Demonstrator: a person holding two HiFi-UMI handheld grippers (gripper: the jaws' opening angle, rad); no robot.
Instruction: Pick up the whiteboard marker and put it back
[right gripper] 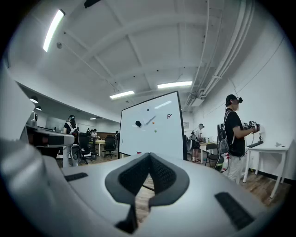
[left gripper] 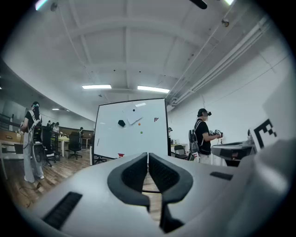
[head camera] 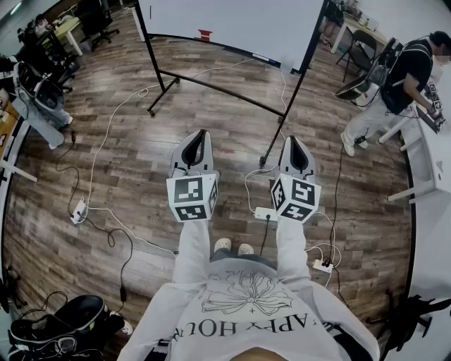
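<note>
The left gripper (head camera: 201, 136) and the right gripper (head camera: 293, 141) are held level side by side in front of the person, both with jaws closed together and nothing between them. Ahead stands a whiteboard (head camera: 232, 21) on a wheeled black stand (head camera: 218, 88). The marker cannot be picked out with certainty: it is probably among the small things on the ledge (head camera: 262, 58) at the board's lower edge, where a small red thing (head camera: 204, 34) also sits, well apart from both grippers. The main risk seems to lie underfoot. White cables (head camera: 99, 149) loop across the wooden floor (head camera: 141, 211), and a power strip (head camera: 266, 213) lies just ahead of the feet, so a step toward the board could snag one. The stand may roll if a gripper pushes on the ledge. A round marker could slip from the jaws or be knocked off if they open late.
</note>
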